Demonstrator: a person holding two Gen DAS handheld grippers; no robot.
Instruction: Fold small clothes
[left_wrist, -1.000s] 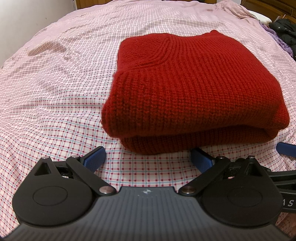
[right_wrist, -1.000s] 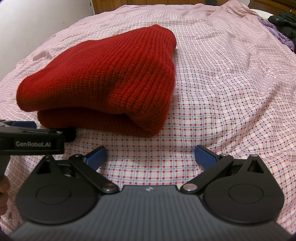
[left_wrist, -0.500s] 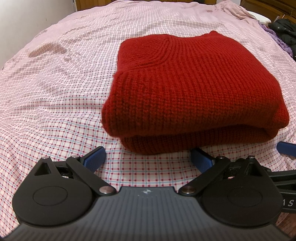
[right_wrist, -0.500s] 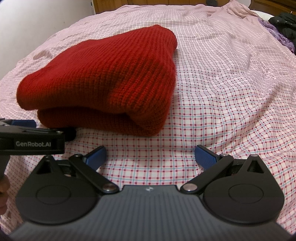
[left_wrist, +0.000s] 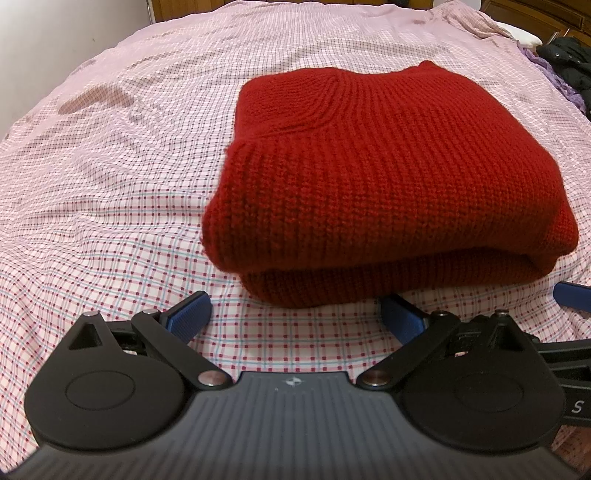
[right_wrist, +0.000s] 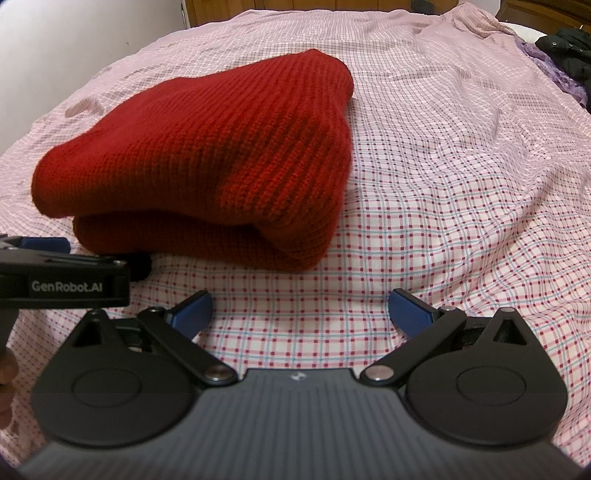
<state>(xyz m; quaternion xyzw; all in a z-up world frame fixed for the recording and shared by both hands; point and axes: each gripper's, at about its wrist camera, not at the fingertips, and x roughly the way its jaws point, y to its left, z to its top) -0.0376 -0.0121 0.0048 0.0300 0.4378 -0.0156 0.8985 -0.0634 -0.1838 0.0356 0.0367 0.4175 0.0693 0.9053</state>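
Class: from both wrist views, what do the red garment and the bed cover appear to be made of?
Red sweater: chunky matte knit, likely wool or acrylic; ribbed stitch rows show. Checked sheet: thin woven fabric, probably cotton; it creases finely.
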